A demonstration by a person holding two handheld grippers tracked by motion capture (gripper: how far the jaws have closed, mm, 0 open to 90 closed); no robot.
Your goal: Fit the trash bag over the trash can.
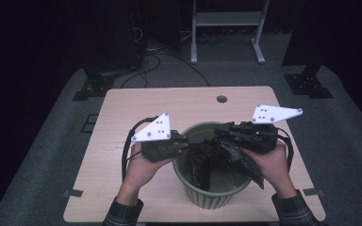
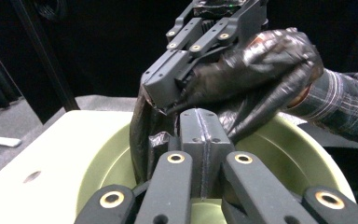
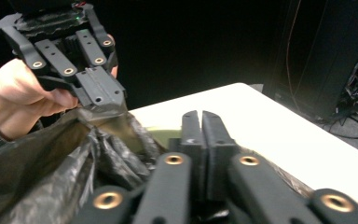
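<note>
A black plastic bag (image 1: 231,153) hangs crumpled over and into a round green bin (image 1: 207,200) at the table's near edge. My left gripper (image 1: 188,145) is at the bin's left rim, shut on an edge of the bag; in the right gripper view its closed tips (image 3: 105,100) pinch the film. My right gripper (image 1: 217,134) reaches in from the right, jaws shut on the bag, with the film (image 2: 242,70) draped over the hand behind it. In each gripper's own view the jaws (image 2: 200,116) (image 3: 201,119) are pressed together with bag folds (image 3: 51,158) around them.
The light wooden table (image 1: 169,101) has a small round hole (image 1: 222,99) near its far edge. Beyond it, on the dark floor, are cables (image 1: 151,59), black stand feet (image 1: 92,87) and a white frame (image 1: 226,21).
</note>
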